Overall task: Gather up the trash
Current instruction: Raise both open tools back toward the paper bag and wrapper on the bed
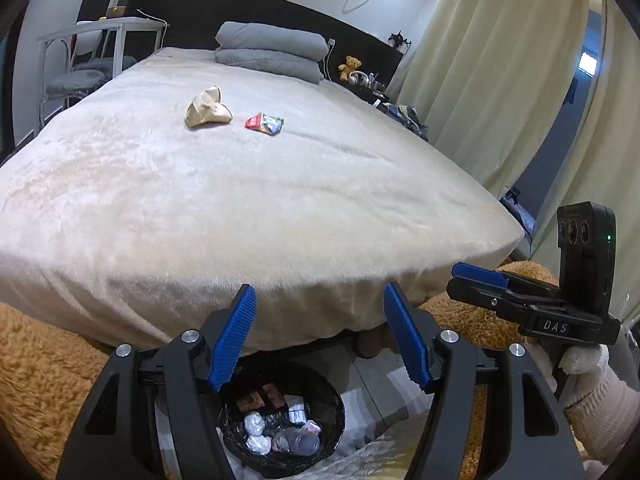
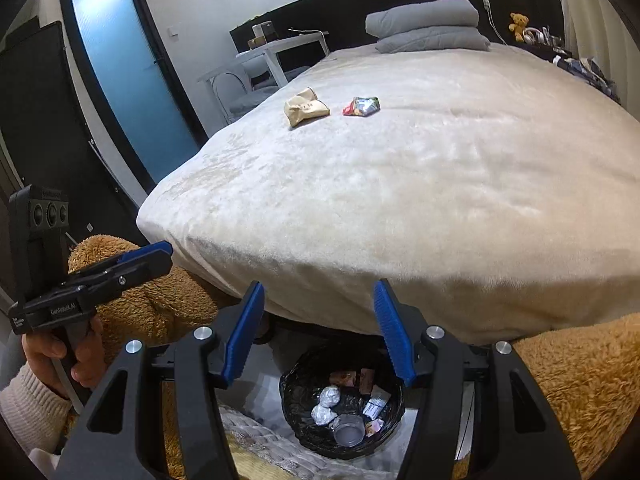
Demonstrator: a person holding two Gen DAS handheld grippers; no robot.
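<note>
Trash lies in two places. On the bed (image 1: 280,200) we see two pieces well apart from the tongs: a crumpled paper bag (image 1: 207,108) and, just beside it but not touching, a bright wrapper (image 1: 265,123). The rest sits in the bin (image 1: 240,438), a black-lined basket on the floor below the foot of the bed.

The bin's rim is partly hidden behind our tong arms in both views, so we cannot see all of it. Inside we count two foil balls (image 2: 326,406), one clear cup (image 2: 349,434), a brown packet and some paper scraps; the scraps overlap and are too small to count.

Our left tongs (image 1: 320,336) stand open, with nothing between the blue pads (image 1: 234,336). Our right tongs (image 2: 318,330) are open too and hold nothing. Each shows again at the edge of the other's view, seen side-on so that the gap cannot be made out there.

A gloved hand (image 1: 584,364) holds the right handle; the other hand (image 2: 60,360), bare with a knit sleeve, holds the left one. A brown plush shape (image 2: 152,304) flanks the bin on both sides, cut off by the frame. Two grey folded covers (image 1: 270,52) are stacked at the head of the bed, and one small teddy (image 1: 350,67) sits beyond them.
</note>
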